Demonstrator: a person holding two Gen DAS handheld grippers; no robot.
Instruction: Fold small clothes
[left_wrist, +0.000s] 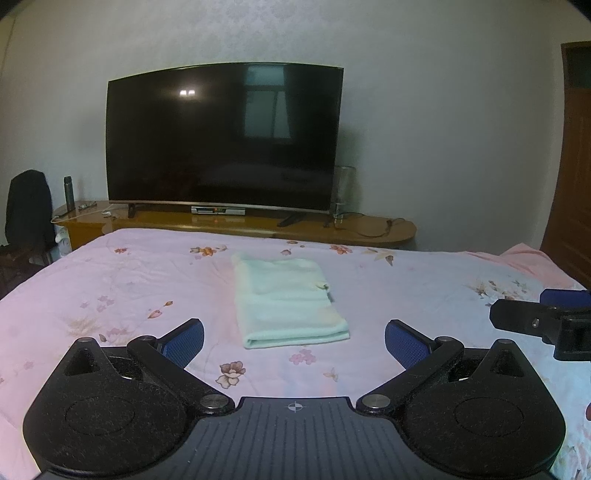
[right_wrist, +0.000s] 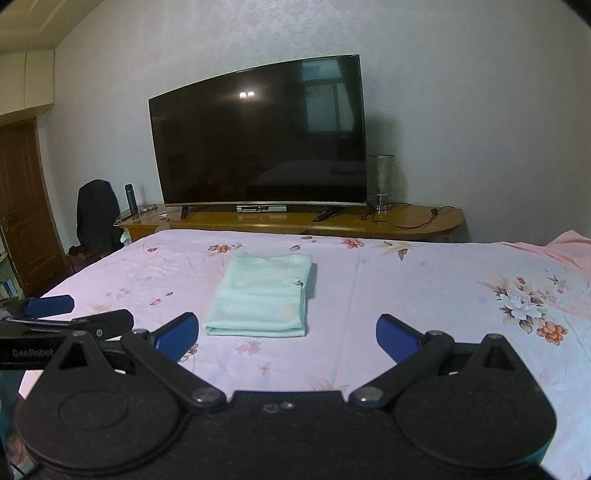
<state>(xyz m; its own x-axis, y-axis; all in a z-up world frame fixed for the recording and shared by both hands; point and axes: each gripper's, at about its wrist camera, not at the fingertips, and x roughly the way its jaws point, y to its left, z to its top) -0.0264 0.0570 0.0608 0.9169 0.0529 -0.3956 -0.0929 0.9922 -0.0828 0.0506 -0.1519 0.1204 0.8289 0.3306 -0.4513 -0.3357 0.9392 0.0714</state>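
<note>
A pale green cloth (left_wrist: 286, 301) lies folded into a neat rectangle on the pink floral bedsheet (left_wrist: 110, 280), its folded edge toward me. My left gripper (left_wrist: 294, 341) hovers just short of that edge, open, with nothing between its blue pads (left_wrist: 184, 341). In the right wrist view the same cloth (right_wrist: 260, 297) lies ahead and to the left of my right gripper (right_wrist: 287, 338), which is also open and empty. Each gripper shows at the edge of the other's view: the right gripper (left_wrist: 546, 314) at right, the left gripper (right_wrist: 62, 314) at left.
A large dark television (left_wrist: 225, 138) stands on a long wooden cabinet (left_wrist: 369, 227) beyond the bed's far edge. A dark flask (left_wrist: 68, 190), cables and a glass lamp (right_wrist: 380, 181) sit on it. A black garment on a chair (right_wrist: 96, 214) is at left, a wooden door (right_wrist: 22, 206) further left.
</note>
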